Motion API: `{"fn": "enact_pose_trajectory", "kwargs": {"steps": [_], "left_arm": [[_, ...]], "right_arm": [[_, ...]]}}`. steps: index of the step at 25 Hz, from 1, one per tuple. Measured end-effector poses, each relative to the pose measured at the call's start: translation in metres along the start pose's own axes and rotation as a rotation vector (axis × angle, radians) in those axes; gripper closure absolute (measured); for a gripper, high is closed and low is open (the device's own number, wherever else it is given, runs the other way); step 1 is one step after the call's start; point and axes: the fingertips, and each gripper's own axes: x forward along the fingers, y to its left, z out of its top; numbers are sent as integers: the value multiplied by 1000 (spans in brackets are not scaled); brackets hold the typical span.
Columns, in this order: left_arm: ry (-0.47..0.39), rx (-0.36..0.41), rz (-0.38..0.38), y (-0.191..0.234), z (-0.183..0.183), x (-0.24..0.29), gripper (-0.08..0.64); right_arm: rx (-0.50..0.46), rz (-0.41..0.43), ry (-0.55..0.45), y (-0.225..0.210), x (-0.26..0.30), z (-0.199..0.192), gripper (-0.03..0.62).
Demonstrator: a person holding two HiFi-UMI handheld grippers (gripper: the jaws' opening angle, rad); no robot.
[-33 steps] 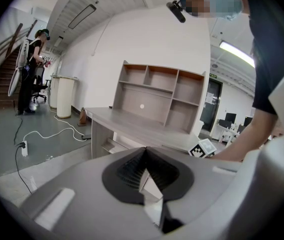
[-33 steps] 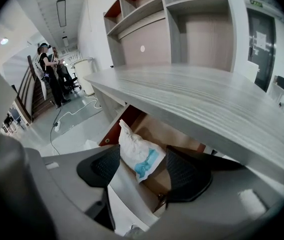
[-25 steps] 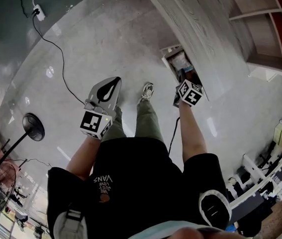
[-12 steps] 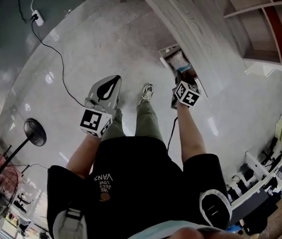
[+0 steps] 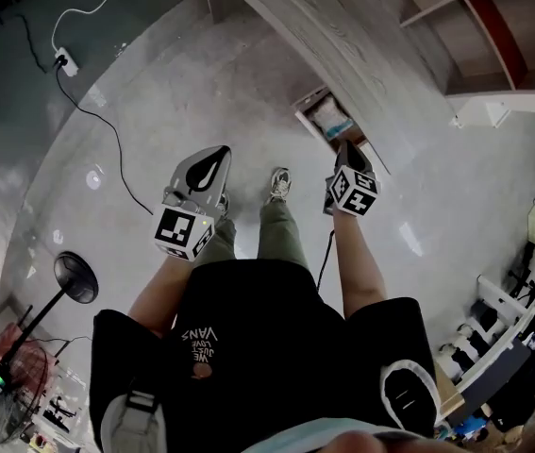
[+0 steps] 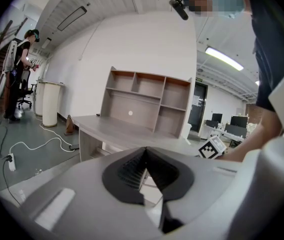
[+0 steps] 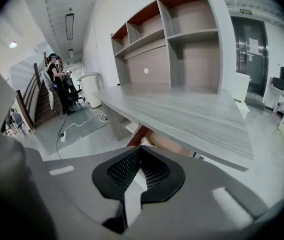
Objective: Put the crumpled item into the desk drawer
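Black printed T-shirt (image 5: 248,333), olive trousers (image 5: 278,236), pale sneaker (image 5: 279,183); grey left hand-held gripper (image 5: 214,157), grey right hand-held gripper (image 5: 346,149)

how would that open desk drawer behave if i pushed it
The drawer looks like rigid board, so it should stay stiff under a push. It stands pulled out from under the desk, so it would probably slide straight in rather than tip. The pale item inside looks small and light, so it likely adds little weight.
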Motion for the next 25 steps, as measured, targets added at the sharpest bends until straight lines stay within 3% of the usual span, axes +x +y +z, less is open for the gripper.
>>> {"fn": "enact_pose_trajectory", "kwargs": {"steps": [16,25], "left_arm": [[-32,59,-133,-13,22,-13,508],[-42,97,-213,-23,35,-28,508]], "right_arm": [[89,16,-274,38,-107,56,588],[76,10,-393,66,-171,71,588]]}}
